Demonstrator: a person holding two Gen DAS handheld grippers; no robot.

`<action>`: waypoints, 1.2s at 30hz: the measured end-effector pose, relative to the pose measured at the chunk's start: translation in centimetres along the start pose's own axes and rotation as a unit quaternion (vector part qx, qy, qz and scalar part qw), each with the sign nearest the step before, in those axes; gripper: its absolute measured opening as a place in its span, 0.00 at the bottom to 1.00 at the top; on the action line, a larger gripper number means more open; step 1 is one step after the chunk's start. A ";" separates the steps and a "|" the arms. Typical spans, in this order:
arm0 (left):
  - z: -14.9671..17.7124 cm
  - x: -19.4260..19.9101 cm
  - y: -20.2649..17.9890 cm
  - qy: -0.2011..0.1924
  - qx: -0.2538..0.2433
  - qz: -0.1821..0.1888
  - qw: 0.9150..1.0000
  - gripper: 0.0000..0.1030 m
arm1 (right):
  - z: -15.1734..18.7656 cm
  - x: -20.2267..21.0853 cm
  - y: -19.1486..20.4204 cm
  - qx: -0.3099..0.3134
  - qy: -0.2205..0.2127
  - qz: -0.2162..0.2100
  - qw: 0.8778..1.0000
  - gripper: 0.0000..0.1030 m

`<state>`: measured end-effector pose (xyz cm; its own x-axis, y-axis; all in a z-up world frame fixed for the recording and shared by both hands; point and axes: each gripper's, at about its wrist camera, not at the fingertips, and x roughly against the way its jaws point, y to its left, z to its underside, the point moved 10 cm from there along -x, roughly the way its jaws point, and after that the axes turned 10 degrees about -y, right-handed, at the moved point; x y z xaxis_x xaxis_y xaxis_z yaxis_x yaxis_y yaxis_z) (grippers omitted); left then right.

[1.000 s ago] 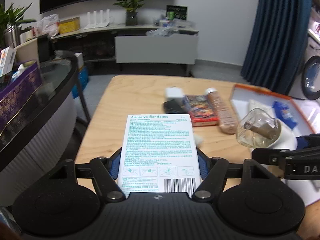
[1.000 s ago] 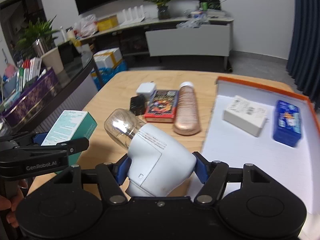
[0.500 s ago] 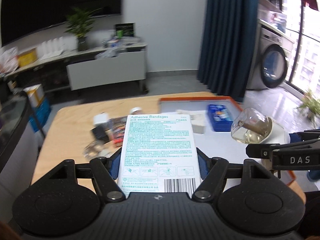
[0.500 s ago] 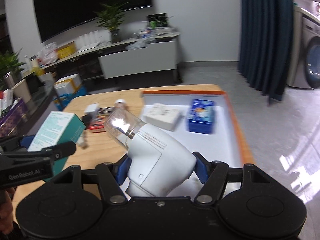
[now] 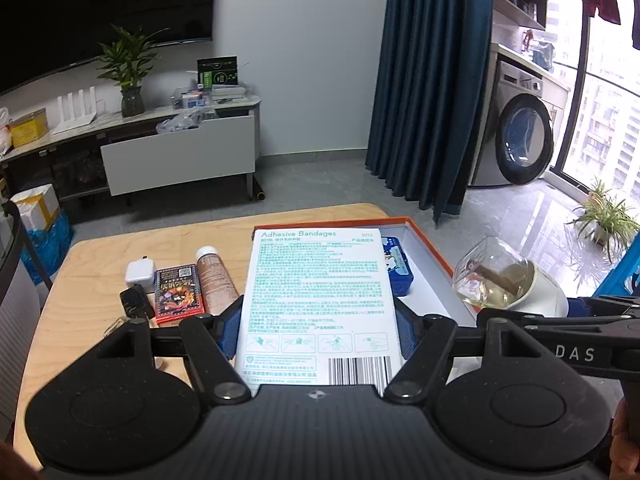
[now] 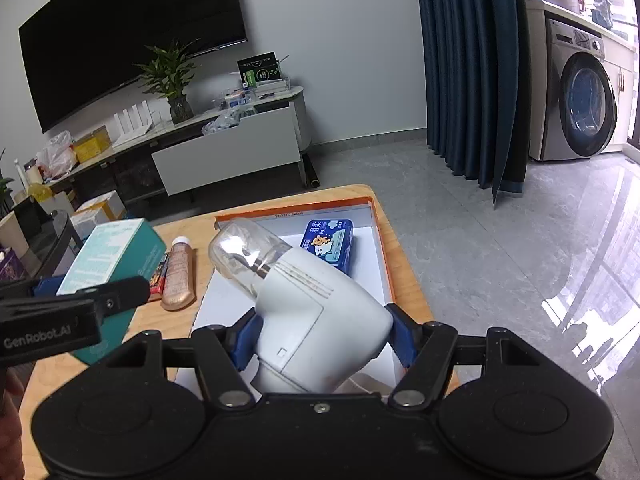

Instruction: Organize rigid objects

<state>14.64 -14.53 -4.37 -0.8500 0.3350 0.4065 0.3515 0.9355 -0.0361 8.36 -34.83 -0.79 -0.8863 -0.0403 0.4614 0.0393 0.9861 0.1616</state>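
My left gripper (image 5: 318,330) is shut on a white and teal box of adhesive bandages (image 5: 318,304), held above the wooden table (image 5: 88,276) beside the orange-rimmed white tray (image 5: 428,248). The same bandage box (image 6: 108,256) shows at the left of the right wrist view. My right gripper (image 6: 322,338) is shut on a white device with a clear dome tip (image 6: 316,312), held over the tray (image 6: 378,248). That device (image 5: 500,280) appears at the right of the left wrist view. A blue tin (image 6: 328,242) lies in the tray.
On the table left of the tray lie a rose-gold bottle (image 5: 214,282), a red card pack (image 5: 178,292), a white charger (image 5: 140,274) and a black adapter (image 5: 136,304). Beyond the table are a TV console (image 5: 180,156), a blue curtain (image 5: 428,80) and a washing machine (image 5: 520,140).
Both grippers have swung to the right with their loads. The view went from the table's left part and the dark counter to the tray and the room's right side.
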 end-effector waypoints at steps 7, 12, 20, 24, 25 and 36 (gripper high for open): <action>0.2 0.0 -0.1 0.001 0.010 -0.005 1.000 0.70 | 0.4 -0.8 0.3 0.001 0.006 -0.005 1.000 0.77; 0.2 -0.4 -0.2 0.000 0.000 -0.011 1.000 0.70 | 0.7 -1.5 0.2 -0.001 0.013 -0.002 1.000 0.77; 0.8 -1.2 0.0 0.012 0.001 -0.005 1.000 0.70 | 0.9 -2.6 0.7 0.006 0.023 -0.003 1.000 0.77; 0.7 -1.4 0.1 0.012 0.005 -0.004 1.000 0.70 | 0.8 -3.0 0.8 0.008 0.025 -0.003 1.000 0.77; 0.7 -1.4 0.2 0.012 0.005 -0.006 1.000 0.70 | 0.8 -3.1 0.8 0.009 0.025 -0.003 1.000 0.77; -0.2 -1.0 0.8 0.008 0.017 -0.011 1.000 0.70 | 0.3 -2.8 1.9 0.021 0.016 -0.008 1.000 0.77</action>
<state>15.85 -14.12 -4.59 -0.8516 0.3121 0.4212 0.3181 0.9463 -0.0580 10.81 -32.78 -2.08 -0.8717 -0.0598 0.4864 0.0062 0.9911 0.1330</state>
